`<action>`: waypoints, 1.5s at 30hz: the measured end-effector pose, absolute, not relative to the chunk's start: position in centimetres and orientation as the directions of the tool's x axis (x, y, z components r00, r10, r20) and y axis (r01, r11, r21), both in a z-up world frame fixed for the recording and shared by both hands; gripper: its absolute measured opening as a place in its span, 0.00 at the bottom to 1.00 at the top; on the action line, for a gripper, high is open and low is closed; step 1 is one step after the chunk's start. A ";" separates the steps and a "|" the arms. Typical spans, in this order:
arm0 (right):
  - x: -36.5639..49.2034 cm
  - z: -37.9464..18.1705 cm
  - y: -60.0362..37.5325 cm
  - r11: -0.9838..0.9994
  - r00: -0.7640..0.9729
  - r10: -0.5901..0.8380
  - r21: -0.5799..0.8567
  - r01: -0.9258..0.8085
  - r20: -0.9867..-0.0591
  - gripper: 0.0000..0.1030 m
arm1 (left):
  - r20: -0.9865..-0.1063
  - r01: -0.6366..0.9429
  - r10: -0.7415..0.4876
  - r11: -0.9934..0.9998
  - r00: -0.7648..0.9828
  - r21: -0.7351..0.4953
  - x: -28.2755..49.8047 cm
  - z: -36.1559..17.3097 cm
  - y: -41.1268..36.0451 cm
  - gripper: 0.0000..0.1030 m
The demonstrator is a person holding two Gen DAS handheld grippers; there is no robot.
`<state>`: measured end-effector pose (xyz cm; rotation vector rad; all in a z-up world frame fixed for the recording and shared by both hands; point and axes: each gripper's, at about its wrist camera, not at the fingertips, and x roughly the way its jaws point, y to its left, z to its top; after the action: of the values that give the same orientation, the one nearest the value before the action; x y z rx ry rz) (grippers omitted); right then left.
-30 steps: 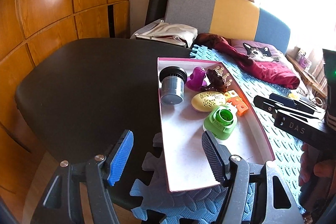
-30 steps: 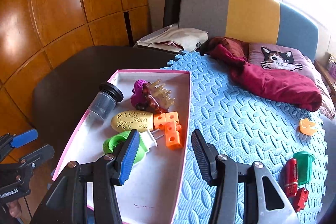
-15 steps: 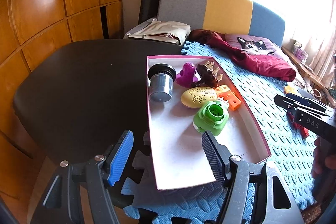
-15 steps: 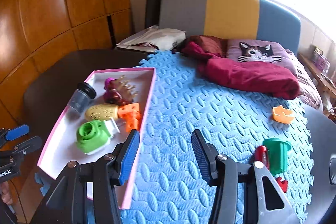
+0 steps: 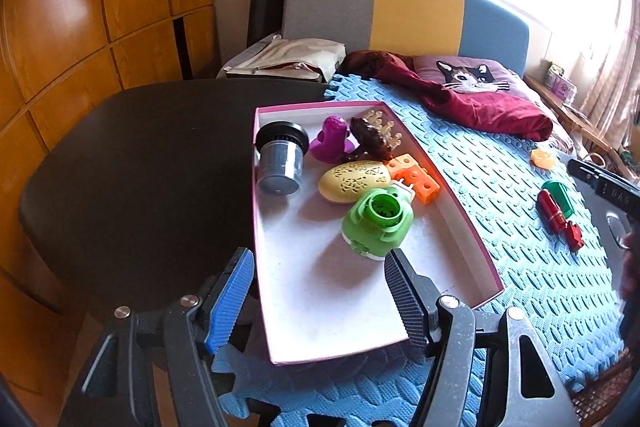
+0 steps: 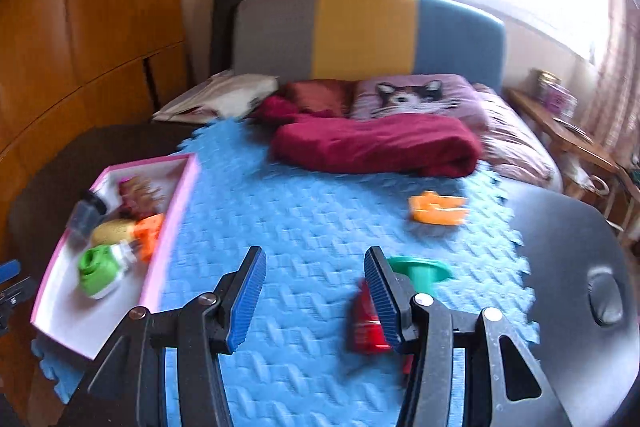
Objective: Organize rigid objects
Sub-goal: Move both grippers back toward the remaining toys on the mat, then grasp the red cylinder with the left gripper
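Observation:
A pink-rimmed white tray (image 5: 276,307) lies on the blue foam mat (image 5: 500,187). It holds a grey cylinder (image 5: 280,163), a purple toy (image 5: 330,141), a brown comb-like piece (image 5: 372,139), a yellow oval (image 5: 354,181), orange blocks (image 5: 416,177) and a green round part (image 5: 378,221). My left gripper (image 5: 320,291) hovers open over the tray's near end, empty. My right gripper (image 6: 314,291) is open and empty above the mat; a red toy (image 6: 362,323) and a green cup-like piece (image 6: 420,271) lie just right of it, partly behind its right finger. An orange piece (image 6: 438,209) lies farther back.
A dark round table (image 5: 140,167) carries the mat. A maroon cloth (image 6: 376,143) and a cat cushion (image 6: 412,95) lie at the mat's far edge before a grey, yellow and blue backrest (image 6: 368,35). Wooden panels stand at left. The tray (image 6: 168,227) sits left of my right gripper.
My right gripper has swung right, away from the tray, to the red and green pieces on the mat. The left gripper has stayed over the tray's near end. Both keep the same opening.

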<state>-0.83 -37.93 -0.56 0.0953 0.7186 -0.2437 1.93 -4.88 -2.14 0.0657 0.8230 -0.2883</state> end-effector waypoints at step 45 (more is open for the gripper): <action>-6.4 -3.1 -51.9 0.684 0.675 -0.256 0.364 0.632 -0.692 0.51 | -0.833 0.692 -0.499 0.690 0.241 -0.213 6.7 -5.2 -34.6 0.52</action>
<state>-6.38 -51.89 -3.10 0.6351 0.6506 -0.5391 6.73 -34.61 -5.15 0.2153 1.0457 -0.8230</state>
